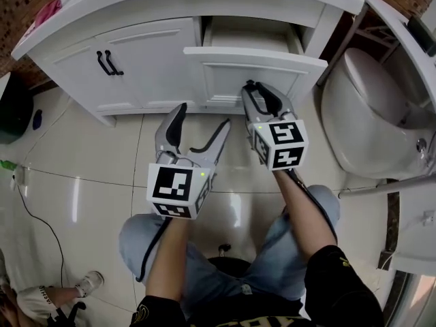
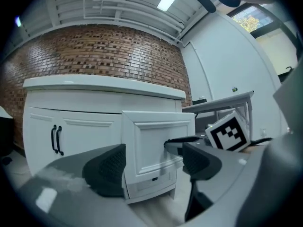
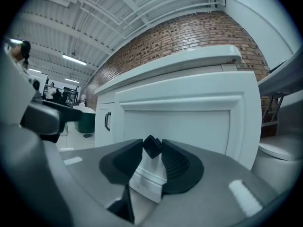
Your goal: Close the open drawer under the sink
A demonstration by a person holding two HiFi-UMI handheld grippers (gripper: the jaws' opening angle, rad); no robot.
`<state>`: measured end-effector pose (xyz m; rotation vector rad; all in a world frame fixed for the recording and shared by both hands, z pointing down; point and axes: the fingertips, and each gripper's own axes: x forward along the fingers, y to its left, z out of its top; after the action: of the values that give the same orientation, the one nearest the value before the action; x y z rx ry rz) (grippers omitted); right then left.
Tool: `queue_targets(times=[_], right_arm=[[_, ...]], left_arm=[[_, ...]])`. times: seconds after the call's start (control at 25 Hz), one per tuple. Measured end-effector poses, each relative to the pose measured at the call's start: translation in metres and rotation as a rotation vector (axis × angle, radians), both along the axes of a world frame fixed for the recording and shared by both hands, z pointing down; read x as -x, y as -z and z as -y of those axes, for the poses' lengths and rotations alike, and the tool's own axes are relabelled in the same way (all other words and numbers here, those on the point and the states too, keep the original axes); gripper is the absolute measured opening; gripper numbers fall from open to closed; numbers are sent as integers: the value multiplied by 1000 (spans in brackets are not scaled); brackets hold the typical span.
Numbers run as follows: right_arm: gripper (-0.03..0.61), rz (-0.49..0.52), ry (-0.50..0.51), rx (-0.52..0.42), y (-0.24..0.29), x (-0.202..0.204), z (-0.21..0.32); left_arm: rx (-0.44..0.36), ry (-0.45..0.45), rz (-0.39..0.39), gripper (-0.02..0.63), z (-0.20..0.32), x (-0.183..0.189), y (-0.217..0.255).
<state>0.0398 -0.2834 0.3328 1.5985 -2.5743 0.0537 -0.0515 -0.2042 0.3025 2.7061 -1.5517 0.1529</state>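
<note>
The white vanity's drawer (image 1: 255,70) stands pulled out, well proud of the cabinet front. My right gripper (image 1: 251,87) reaches level to the drawer's face and is shut on its small black handle (image 3: 152,145), which shows pinched between the two pads in the right gripper view. The drawer front (image 3: 189,124) fills that view just beyond the jaws. My left gripper (image 1: 203,118) hangs back over the floor tiles, open and empty. In the left gripper view, the left gripper (image 2: 154,163) frames the drawer front (image 2: 156,141) between its spread fingers, with the right gripper (image 2: 189,143) against it.
Cabinet doors with black handles (image 1: 109,63) lie left of the drawer. A white toilet (image 1: 368,107) stands close on the right. A dark bin (image 1: 12,107) sits at the far left. The person's knees (image 1: 225,251) are below the grippers, and another person's shoe (image 1: 88,281) is at bottom left.
</note>
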Motion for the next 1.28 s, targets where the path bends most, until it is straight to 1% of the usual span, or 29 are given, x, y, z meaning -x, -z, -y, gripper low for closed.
queue_targets(times=[0.16, 0.28, 0.36, 0.52, 0.64, 0.8, 0.92, 1.0, 1.12, 1.28], right_arm=[[134, 36, -14, -15, 2, -5, 39], [133, 98, -32, -29, 1, -8, 67], [133, 130, -51, -42, 2, -9, 84], [135, 123, -89, -84, 3, -10, 113], [146, 136, -90, -88, 3, -11, 125], [147, 91, -135, -94, 1, -9, 128], [147, 78, -95, -58, -1, -9, 126], [139, 44, -79, -25, -5, -12, 121], [127, -20, -90, -6, -5, -16, 98], [127, -16, -40, -36, 19, -11, 47]], left_arm=[[28, -20, -76, 376, 18, -8, -8], [42, -21, -98, 376, 28, -8, -11], [49, -20, -95, 369, 33, -6, -14], [67, -35, -65, 362, 39, -3, -21], [76, -51, -34, 362, 41, 2, -24], [84, -59, -25, 362, 46, 8, -25], [72, -72, -40, 362, 44, 2, -18], [61, -88, -50, 362, 40, -4, -12], [48, -109, -43, 362, 28, -9, -6], [41, -102, -58, 360, 9, -9, -2]])
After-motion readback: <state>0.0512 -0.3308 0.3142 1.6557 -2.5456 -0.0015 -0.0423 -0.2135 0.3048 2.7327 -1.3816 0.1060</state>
